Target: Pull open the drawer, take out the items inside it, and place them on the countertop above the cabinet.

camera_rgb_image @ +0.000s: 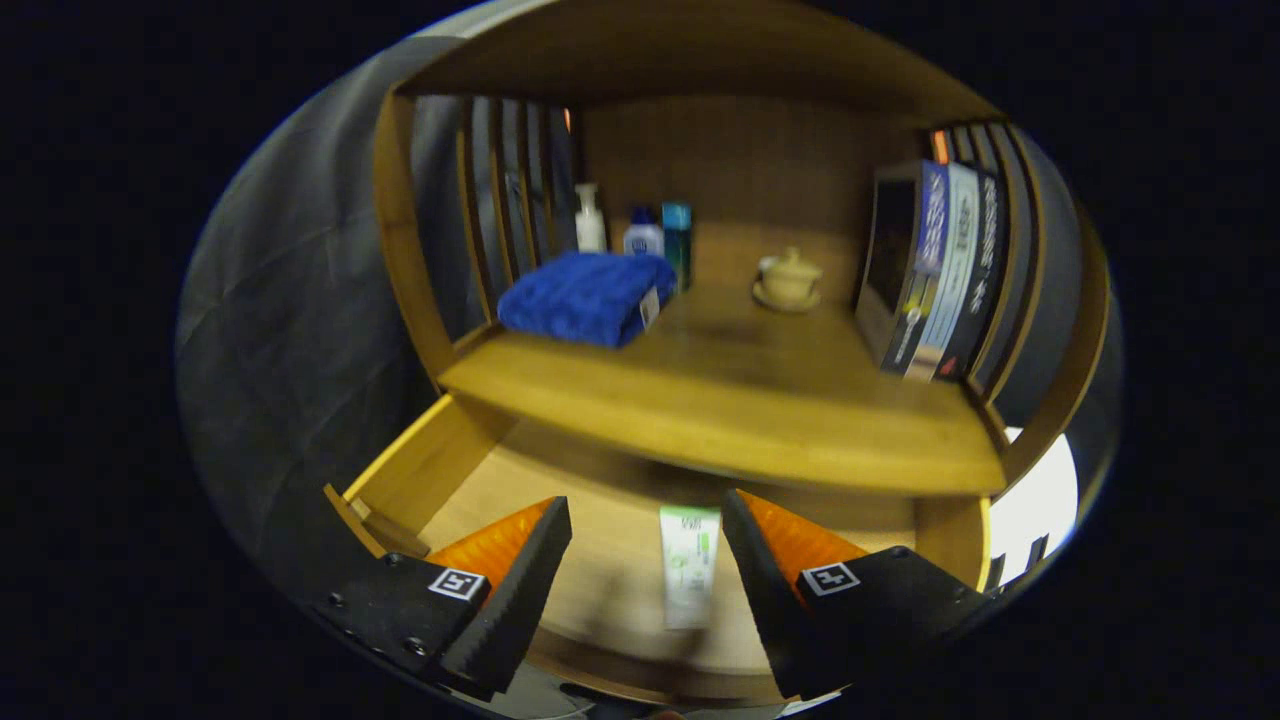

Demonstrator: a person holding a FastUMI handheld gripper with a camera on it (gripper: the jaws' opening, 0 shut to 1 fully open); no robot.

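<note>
The drawer (440,470) is being shown pulled open beneath the countertop (740,400), its pale wooden floor exposed. The gripper (645,555) is being held above the open drawer, its 2 fingers spread wide apart, nothing being pressed between them. A white tube (690,575) with green markings is being seen lying flat on the drawer floor, between the 2 fingers and nearer the right one, not being touched by either. Its length is being run roughly along the direction the fingers are pointing.

Beyond the fingers, the countertop is being occupied by several things. A folded blue towel (588,297) is being seen resting toward the left side, with a small white tag showing at its near corner. Behind it, 3 bottles are being lined up near the back wall: a white pump bottle (589,220), a small white bottle with a blue cap (643,235), and a teal bottle (677,245) just beside the towel's far corner. A small cream lidded cup (790,278) on a saucer is being shown farther right, well apart from the towel. A row of books (935,275) is being held upright against the slatted right side of the cabinet (400,230). Slight motion blur is being noticed on the tube and the drawer floor.
</note>
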